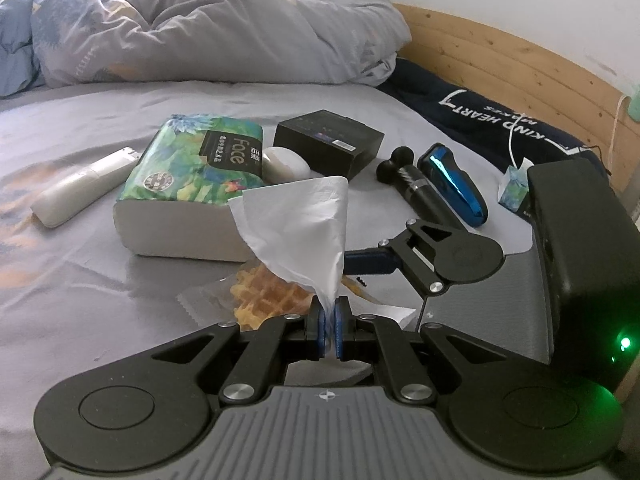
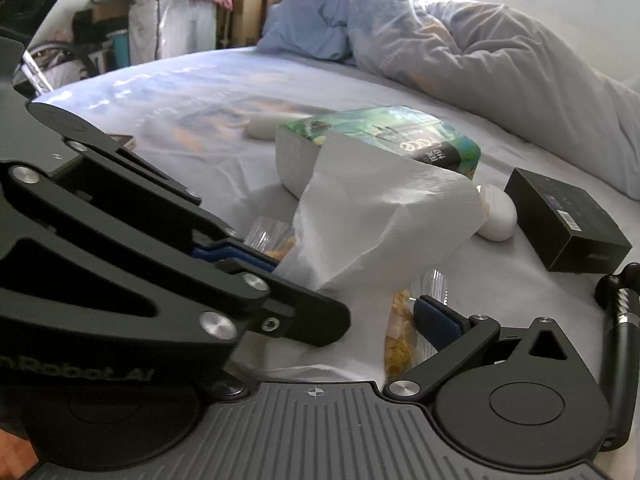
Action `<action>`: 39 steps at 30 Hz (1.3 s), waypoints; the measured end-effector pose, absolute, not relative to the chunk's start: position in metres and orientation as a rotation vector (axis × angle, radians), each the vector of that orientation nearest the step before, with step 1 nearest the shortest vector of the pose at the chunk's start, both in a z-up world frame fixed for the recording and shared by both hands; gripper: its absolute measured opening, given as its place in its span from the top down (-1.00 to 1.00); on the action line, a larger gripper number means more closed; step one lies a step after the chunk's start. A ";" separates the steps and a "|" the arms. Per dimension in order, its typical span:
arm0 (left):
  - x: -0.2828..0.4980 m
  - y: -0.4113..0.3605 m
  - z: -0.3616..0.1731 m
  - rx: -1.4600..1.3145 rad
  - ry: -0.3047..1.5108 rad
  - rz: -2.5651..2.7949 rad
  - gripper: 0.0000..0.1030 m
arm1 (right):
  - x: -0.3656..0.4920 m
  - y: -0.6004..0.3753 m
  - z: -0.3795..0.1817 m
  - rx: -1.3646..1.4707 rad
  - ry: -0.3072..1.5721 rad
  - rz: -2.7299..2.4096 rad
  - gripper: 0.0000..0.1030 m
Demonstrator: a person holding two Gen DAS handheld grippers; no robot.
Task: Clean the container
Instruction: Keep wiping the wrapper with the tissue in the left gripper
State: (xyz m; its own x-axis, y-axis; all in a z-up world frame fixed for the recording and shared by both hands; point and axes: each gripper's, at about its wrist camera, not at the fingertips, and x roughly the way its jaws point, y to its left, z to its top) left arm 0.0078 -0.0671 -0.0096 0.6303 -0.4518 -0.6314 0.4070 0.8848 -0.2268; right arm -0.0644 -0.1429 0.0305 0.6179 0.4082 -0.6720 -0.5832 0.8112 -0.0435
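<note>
Two grippers: you hold both low over the bed (image 1: 100, 112).
Left gripper (image 1: 329, 322): your blue pads are pinched on a thin white tissue (image 1: 298, 224), soft and creased, fanning up into a cone.
Right gripper (image 2: 352, 320): only one blue ribbed pad (image 2: 434, 320) shows; whether it is spread I cannot tell.
Waffle (image 1: 264, 298): golden grid in crinkly clear wrap, just beyond your left pads.
Pack (image 1: 192, 184): soft leafy-print block behind.
Container: I cannot tell which item.

Left tongs (image 1: 329, 312) pinched together; right tongs (image 2: 352, 320) spread wide, held level.
</note>
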 end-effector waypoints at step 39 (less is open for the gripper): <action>0.008 -0.067 -0.010 -0.085 0.743 -0.483 0.83 | -0.064 -0.141 0.031 -0.260 0.707 0.573 -1.00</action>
